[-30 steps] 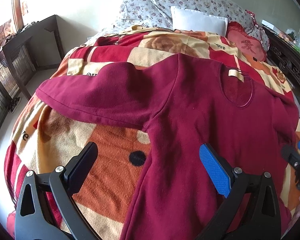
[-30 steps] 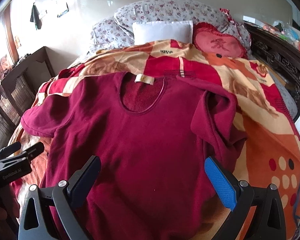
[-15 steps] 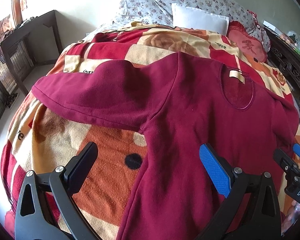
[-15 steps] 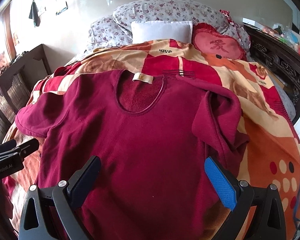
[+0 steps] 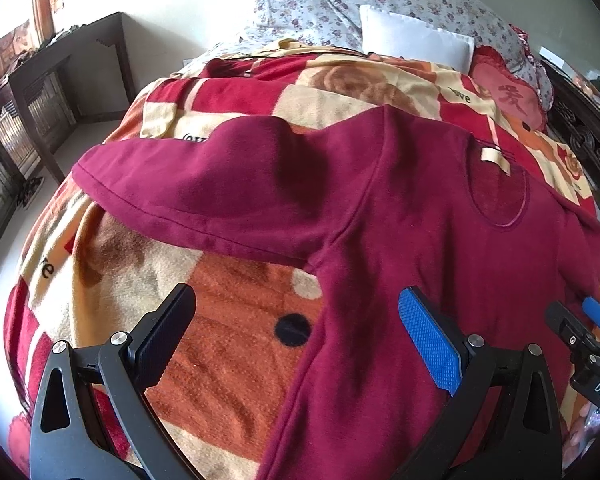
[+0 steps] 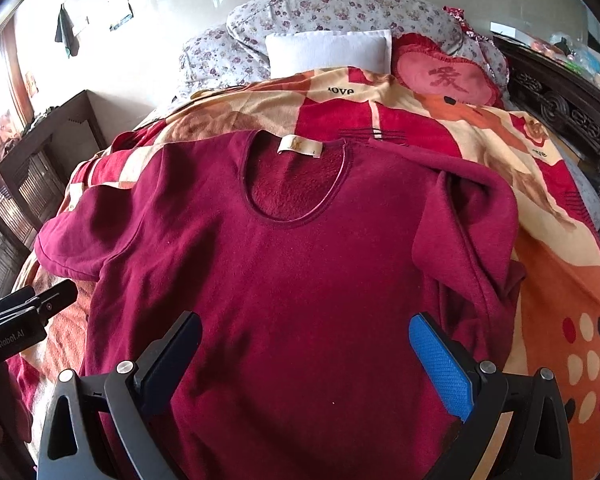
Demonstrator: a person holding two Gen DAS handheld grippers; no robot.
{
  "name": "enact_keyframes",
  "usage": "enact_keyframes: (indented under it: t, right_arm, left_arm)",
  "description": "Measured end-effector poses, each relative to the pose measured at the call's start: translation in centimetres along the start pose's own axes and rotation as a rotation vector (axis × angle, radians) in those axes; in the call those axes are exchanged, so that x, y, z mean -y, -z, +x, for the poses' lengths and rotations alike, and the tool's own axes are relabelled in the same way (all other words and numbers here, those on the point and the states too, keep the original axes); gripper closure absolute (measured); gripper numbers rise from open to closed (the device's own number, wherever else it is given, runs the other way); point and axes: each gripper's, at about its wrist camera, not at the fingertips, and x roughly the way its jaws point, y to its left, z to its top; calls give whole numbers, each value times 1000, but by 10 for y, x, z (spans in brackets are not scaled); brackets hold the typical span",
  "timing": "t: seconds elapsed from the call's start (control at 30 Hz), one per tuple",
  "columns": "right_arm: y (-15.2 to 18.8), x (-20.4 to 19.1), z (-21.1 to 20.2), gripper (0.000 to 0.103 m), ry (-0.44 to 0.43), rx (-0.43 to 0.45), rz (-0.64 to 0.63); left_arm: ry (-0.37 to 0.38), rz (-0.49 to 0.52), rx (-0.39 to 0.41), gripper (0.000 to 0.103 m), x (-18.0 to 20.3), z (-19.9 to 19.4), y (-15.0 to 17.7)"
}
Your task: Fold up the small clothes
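A dark red long-sleeved top [image 6: 300, 272] lies face up on the bed, neckline with a cream label [image 6: 300, 146] toward the pillows. Its left sleeve [image 5: 204, 192] stretches out flat to the left. Its right sleeve [image 6: 472, 216] is bunched and folded in on itself. My left gripper [image 5: 296, 332] is open and empty, hovering over the top's left side seam below the armpit. My right gripper [image 6: 304, 352] is open and empty above the lower middle of the top. Each gripper shows at the other view's edge.
The bed carries an orange, red and cream patterned blanket [image 5: 228, 344]. A white pillow [image 6: 328, 54], floral pillows [image 6: 340, 8] and a red heart cushion [image 6: 444, 78] sit at the head. A dark wooden table [image 5: 40, 96] stands left; a carved dark bed frame [image 6: 572, 112] runs along the right.
Both grippers have moved forward and a little closer to the top, which looms larger. Both stay open. The top has not moved.
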Motion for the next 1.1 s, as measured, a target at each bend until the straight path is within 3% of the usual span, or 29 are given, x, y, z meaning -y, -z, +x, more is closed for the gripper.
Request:
enact_keyframes:
  t: [0.33, 0.83, 1.1]
  right_arm:
    - [-2, -6, 12, 0, 4, -17, -11]
    - [-6, -14, 29, 0, -20, -50, -21]
    - [-8, -13, 34, 0, -27, -56, -17]
  left_arm:
    - [-34, -50, -7, 1, -28, 7, -6]
    - [-106, -256, -14, 1, -123, 19, -35]
    - [-125, -298, -53, 1, -149, 35, -43]
